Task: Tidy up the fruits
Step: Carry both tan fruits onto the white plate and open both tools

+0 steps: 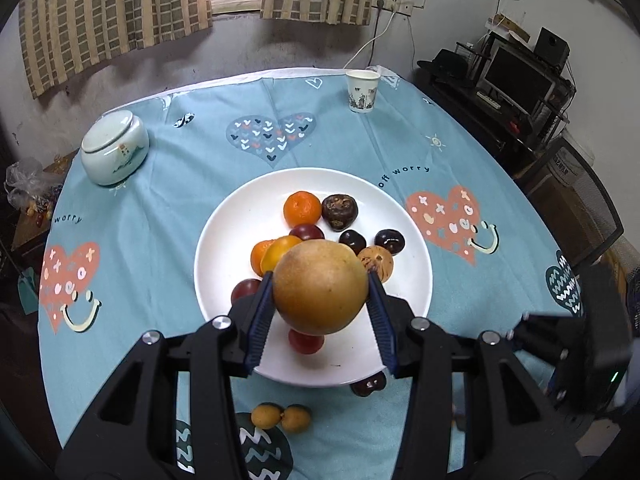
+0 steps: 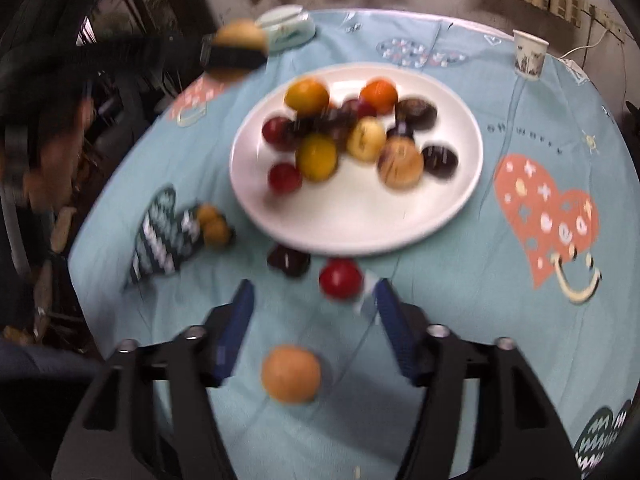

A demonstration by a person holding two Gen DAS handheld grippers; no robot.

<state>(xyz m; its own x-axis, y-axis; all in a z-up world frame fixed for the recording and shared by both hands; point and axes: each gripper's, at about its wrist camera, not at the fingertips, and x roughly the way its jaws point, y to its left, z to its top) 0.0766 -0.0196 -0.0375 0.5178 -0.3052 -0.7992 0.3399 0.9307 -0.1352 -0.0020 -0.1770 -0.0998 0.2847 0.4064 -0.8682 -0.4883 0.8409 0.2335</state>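
Note:
My left gripper (image 1: 320,276) is shut on a large tan round fruit (image 1: 320,286), held above the white plate (image 1: 224,216). The plate holds several fruits: oranges, dark red plums and dark brown ones. In the blurred right wrist view that same left gripper (image 2: 232,54) shows at the far left with its tan fruit (image 2: 240,32). My right gripper (image 2: 315,283) stands open over the blue cloth. An orange-tan fruit (image 2: 291,374) lies on the cloth between its fingers, with neither pad touching it. A red fruit (image 2: 340,279) sits by the right fingertip, just off the plate (image 2: 352,232).
On the cloth near the plate's front edge lie a dark fruit (image 1: 368,386) and two small yellow fruits (image 1: 280,416). A paper cup (image 1: 362,90) stands far right, a lidded ceramic jar (image 1: 114,148) far left. A chair and a shelf with a monitor stand beyond the table's right edge.

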